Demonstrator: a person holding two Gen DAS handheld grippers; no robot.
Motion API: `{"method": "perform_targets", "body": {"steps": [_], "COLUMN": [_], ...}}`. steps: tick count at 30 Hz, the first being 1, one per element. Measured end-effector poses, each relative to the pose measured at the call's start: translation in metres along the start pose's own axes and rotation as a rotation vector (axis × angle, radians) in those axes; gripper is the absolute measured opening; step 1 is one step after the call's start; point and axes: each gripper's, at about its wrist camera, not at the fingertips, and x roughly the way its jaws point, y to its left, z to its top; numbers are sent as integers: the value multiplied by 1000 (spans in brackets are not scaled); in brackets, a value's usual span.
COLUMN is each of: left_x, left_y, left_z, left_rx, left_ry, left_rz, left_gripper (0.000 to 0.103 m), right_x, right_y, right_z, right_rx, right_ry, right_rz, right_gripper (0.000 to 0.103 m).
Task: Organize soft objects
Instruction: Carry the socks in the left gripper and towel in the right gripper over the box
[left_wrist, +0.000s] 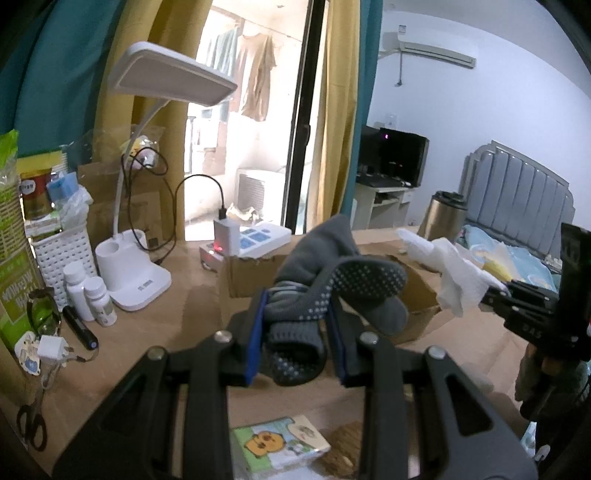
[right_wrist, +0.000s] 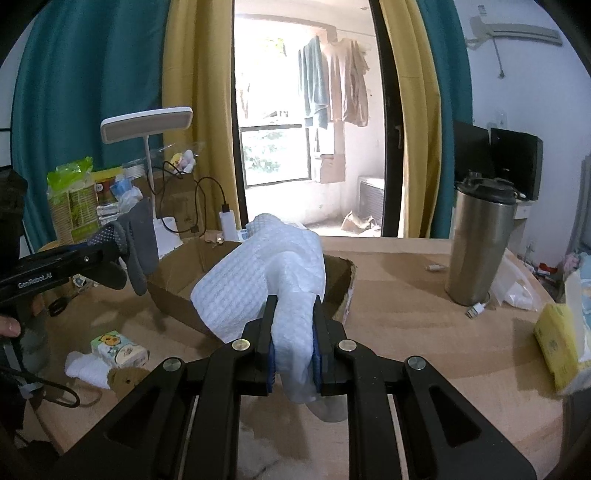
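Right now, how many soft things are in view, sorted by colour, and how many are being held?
Grey: 1, the sock held in the left gripper.
White: 2, the cloth held in the right gripper and a folded cloth lying on the table.
Total: 3 soft things, 2 held.

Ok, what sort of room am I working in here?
Most likely a bedroom with a desk: a bed with a padded headboard, a wall air conditioner and a desk lamp on the cluttered wooden table. Laundry hangs on the balcony beyond.
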Motion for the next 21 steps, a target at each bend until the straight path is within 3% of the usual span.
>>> {"method": "perform_targets", "body": {"steps": [13, 21], "left_x": [35, 68], "left_y": [11, 30], "left_z": [10, 8], "left_rx": [18, -48], "left_ry": [18, 33], "left_rz": [19, 20], "left_gripper": [32, 32], "right_x": [34, 49], "right_y": [1, -3], "right_z": [17, 21], "right_rx": [-18, -28], "right_ry": [8, 27], "right_rz": [13, 20], "right_gripper": [16, 16]}}
